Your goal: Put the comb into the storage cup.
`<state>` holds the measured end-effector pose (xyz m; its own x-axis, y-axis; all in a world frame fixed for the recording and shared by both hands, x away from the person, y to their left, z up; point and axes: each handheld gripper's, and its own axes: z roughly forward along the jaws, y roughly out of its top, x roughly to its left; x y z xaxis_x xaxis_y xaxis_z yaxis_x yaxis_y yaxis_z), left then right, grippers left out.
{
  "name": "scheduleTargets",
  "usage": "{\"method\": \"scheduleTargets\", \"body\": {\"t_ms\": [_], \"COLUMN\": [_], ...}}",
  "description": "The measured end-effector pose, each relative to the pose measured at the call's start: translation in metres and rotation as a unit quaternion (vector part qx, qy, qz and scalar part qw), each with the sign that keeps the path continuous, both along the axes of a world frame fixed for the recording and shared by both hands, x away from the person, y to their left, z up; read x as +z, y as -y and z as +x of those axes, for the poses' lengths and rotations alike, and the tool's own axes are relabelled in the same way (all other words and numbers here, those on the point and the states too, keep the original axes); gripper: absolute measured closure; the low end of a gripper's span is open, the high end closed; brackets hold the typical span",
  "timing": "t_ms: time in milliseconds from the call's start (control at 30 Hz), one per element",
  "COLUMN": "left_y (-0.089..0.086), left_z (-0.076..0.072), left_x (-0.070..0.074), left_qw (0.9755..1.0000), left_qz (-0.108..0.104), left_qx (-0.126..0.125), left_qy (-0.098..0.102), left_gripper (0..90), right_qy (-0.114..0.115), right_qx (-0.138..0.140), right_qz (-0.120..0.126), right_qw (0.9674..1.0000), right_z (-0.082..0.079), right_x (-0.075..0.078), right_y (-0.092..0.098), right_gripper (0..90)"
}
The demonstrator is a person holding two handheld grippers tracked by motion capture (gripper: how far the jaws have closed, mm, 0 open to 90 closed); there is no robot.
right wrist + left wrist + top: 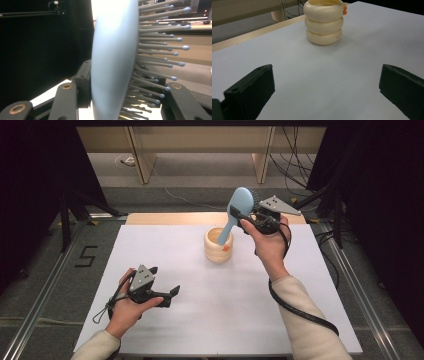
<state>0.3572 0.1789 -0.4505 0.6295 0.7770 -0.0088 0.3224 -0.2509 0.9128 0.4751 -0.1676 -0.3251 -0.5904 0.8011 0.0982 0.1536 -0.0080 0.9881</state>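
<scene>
- Right gripper (244, 217): raised above the far half of the table (165, 245), fingers clenched on the head of a light-blue hairbrush (236, 209). In the right gripper view one finger (66, 100) lies against the smooth back of the brush head and the other sits on the bristle side.
- Hairbrush position: held tilted, head uppermost. The handle (225, 234) slopes down with its tip at the mouth of the cream ribbed cup (218, 247). Whether the tip touches the rim cannot be told.
- Cup: stands upright on the table, well apart from the left gripper (165, 292). Its wall is formed of three stacked rounded rings, with a small orange spot (344, 9) near the rim.
- Left gripper: rests low over the near left part of the table, fingers released, nothing between them.
- Handling, hairbrush: judged light and rigid, probably plastic. The domed back looks smooth and may slip under a finger; the bristles (160, 45) are thin, ball-tipped pins that flex and give a poor seat.
- Recommended hold: across the head, back to bristle bed, as now, or on the handle.
- Handling, cup: looks light and could tip if the handle pushes sideways on the rim.
</scene>
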Motion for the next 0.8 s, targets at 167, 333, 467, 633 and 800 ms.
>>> {"method": "scheduleTargets", "body": {"t_ms": [167,333,467,633,800], "left_y": [0.000,0.000,0.000,0.000,0.000], "left_z": [0.000,0.000,0.000,0.000,0.000], "left_x": [0.000,-0.001,0.000,0.000,-0.001], "left_qw": [1.0000,1.0000,1.0000,1.0000,1.0000], "left_qz": [0.000,0.001,0.000,0.002,0.002], "left_qx": [0.000,0.000,0.000,0.000,-0.001], "left_qy": [0.000,-0.001,0.000,0.000,0.000], "left_gripper": [0.0,0.0,0.0,0.0,0.0], "right_qy": [-0.001,-0.001,-0.001,-0.002,-0.003], "right_qx": [-0.002,-0.003,-0.002,-0.005,-0.008], "right_qz": [0.002,0.003,0.002,0.002,0.002], "right_qw": [1.0000,1.0000,1.0000,1.0000,1.0000], "right_z": [0.002,0.005,0.007,0.010,0.012], "right_x": [0.000,-0.001,-0.001,-0.001,-0.002], "right_y": [0.000,-0.002,-0.004,-0.005,-0.006], "right_gripper": [51.1,51.1,51.0,51.0,50.9]}}
